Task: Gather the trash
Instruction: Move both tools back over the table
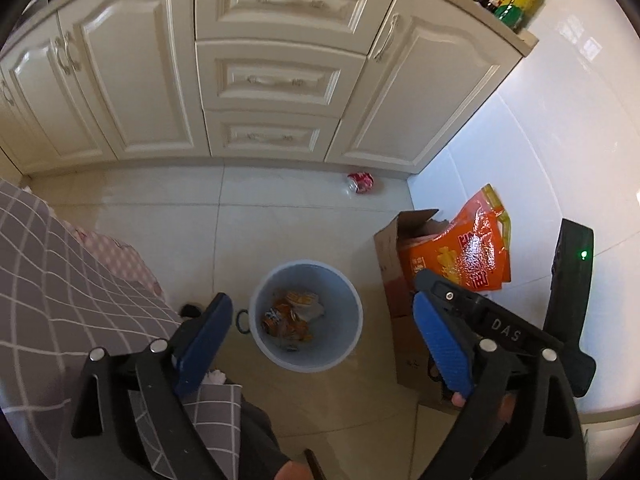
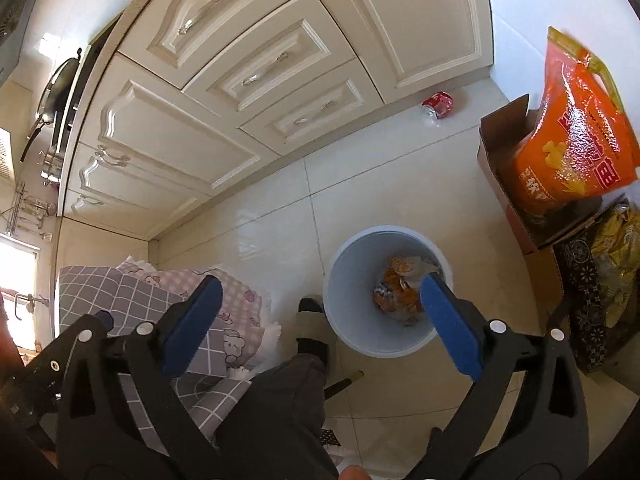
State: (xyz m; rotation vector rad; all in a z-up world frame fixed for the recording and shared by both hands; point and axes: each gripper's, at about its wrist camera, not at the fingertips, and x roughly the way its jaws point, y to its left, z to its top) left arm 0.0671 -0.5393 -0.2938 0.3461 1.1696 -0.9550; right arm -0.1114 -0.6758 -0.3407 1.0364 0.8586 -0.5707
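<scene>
Pale blue bin (image 1: 306,354), orange bag (image 1: 472,252), cream cabinets (image 1: 132,80), grey checked cloth (image 1: 60,280)

Black grippers w/ blue ribbed fingers (image 1: 440,348), silver screws, "DAS" marking; grey trousers (image 2: 280,412).

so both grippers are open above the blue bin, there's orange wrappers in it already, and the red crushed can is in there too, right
Not quite. The red crushed can is not in the blue bin; it lies on the floor against the base of the cabinets, as the left wrist view shows. The rest holds: left gripper and right gripper are open, and orange wrappers are in the bin.
</scene>
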